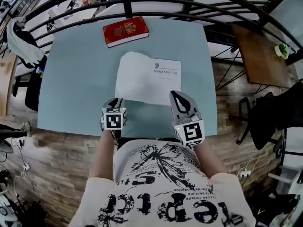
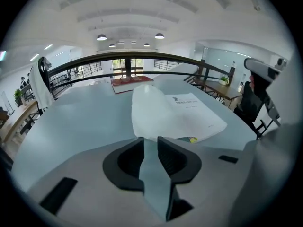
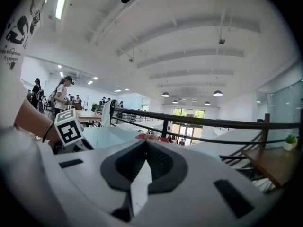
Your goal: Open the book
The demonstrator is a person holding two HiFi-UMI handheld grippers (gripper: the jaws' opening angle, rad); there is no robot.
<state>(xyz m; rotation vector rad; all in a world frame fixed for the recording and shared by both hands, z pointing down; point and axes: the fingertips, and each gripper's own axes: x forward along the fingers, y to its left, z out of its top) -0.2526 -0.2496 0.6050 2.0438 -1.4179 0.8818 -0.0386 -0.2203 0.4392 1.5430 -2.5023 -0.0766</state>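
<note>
A white book point(image 1: 149, 79) lies open in the middle of the light blue table point(image 1: 71, 79). Its right page carries a few lines of print, and its left leaf point(image 1: 128, 74) arches up a little. In the left gripper view the white book point(image 2: 180, 112) lies just beyond and to the right of the jaws. My left gripper point(image 1: 117, 101) hangs over the table's near edge by the book's near left corner. It point(image 2: 150, 139) is open, with only table showing in the gap. My right gripper point(image 1: 175, 95) hovers over the book's near right corner, pointing almost level. Its point(image 3: 145, 143) tips meet, with nothing seen held.
A red book point(image 1: 125, 31) lies closed at the table's far edge. A black curved railing point(image 1: 189, 6) runs behind the table, with a white garment point(image 1: 21, 44) draped over it at the left. A wooden side table point(image 1: 260, 56) with a small plant stands at the right.
</note>
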